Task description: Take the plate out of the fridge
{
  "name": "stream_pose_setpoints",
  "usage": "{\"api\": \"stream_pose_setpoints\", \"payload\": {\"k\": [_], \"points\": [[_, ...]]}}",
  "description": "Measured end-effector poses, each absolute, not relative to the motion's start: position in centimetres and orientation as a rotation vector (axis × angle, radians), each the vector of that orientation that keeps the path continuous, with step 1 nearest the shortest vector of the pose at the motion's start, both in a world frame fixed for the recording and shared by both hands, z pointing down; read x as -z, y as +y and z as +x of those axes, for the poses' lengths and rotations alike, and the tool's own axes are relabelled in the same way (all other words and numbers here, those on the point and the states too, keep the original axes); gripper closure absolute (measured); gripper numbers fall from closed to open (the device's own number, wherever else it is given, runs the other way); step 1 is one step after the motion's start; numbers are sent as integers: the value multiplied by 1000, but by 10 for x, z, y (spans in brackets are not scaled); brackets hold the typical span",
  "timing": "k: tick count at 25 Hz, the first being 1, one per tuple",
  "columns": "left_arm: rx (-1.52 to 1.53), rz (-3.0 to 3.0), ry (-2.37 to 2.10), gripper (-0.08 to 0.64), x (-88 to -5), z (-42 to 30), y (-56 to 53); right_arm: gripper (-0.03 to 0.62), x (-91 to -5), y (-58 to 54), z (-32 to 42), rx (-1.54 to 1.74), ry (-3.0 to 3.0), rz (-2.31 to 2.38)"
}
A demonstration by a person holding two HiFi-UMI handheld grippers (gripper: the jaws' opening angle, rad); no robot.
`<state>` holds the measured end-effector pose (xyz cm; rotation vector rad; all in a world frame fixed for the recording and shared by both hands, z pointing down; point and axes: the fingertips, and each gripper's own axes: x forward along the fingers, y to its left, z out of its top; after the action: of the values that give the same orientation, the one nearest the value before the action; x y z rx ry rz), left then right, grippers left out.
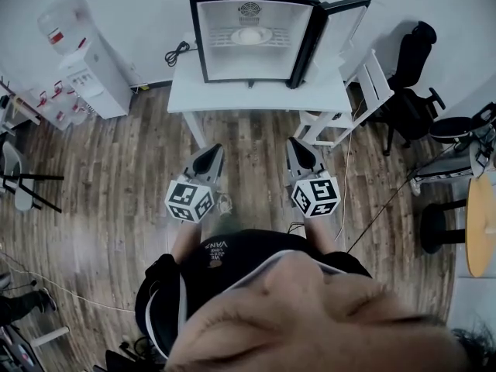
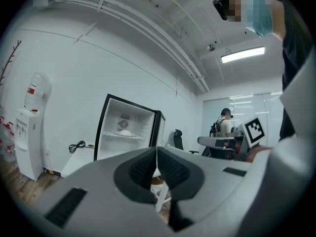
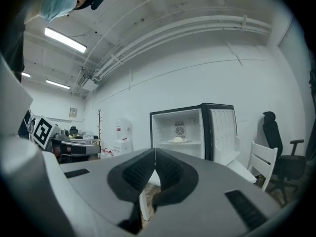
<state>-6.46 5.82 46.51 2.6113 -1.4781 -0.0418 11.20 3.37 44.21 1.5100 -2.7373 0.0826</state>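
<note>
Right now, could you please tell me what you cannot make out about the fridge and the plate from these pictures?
- What lies on the plate: too small in every view.
- The bottom of the fridge: partly hidden behind the left tool in the left gripper view, and behind the right tool in the right gripper view.
- The shelves of the door: it stands edge-on in the left gripper view.

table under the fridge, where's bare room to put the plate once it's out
The white table has a bare strip along its front edge, before the open fridge, and a smaller patch at its left end, beside the black cable. The right is crowded: the fridge door swings out there and a white chair stands close.
</note>
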Motion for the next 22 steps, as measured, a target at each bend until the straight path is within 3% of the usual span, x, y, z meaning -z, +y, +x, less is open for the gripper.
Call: {"api": "stream_pose_setpoints", "payload": {"k": [22], "points": [[106,2694,-1313,543,-440,-118,-111,580,-429,-124,46,-21,-2642,1572]]}}
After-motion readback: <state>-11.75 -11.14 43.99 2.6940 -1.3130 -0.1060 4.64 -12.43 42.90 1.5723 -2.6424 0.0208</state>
